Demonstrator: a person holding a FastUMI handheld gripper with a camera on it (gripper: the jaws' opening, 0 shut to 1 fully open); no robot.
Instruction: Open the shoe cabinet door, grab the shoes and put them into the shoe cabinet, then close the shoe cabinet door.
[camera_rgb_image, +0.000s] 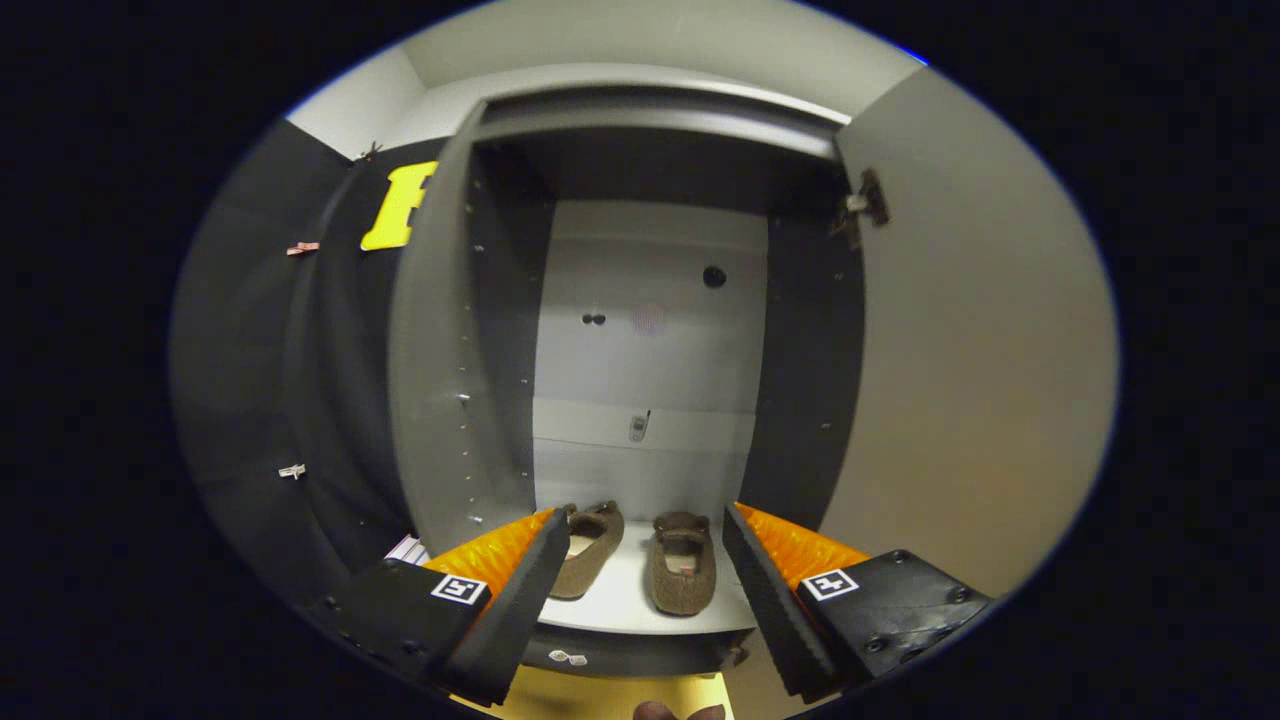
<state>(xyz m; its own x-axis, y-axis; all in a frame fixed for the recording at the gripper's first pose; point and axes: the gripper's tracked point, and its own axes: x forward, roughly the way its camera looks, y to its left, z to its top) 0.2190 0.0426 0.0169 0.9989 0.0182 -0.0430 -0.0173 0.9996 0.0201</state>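
Straight ahead of my jaws (640, 590), at twelve o'clock, stands the shoe cabinet (650, 330), its interior open to me. I see a pale back panel, dark side walls dotted with shelf-pin holes, and a light bottom shelf (625, 600). On that shelf sit the two brown shoes (635, 560), side by side, toes pointing inward. One lies just beyond my left finger, partly hidden behind it. The other lies between the two fingers and a little ahead of them. My jaws are spread wide and hold nothing; neither finger touches a shoe. The cabinet door (980, 380) is swung fully open at about three o'clock, a broad pale slab with a hinge (868, 205) near its top inner corner. Judging by this, the shoes are already placed and the step in hand is the last one, closing the door. For that I would draw the jaws back clear of the shelf, carry them out past the door's free edge toward three o'clock, then push the door round to twelve o'clock until it sits flush.
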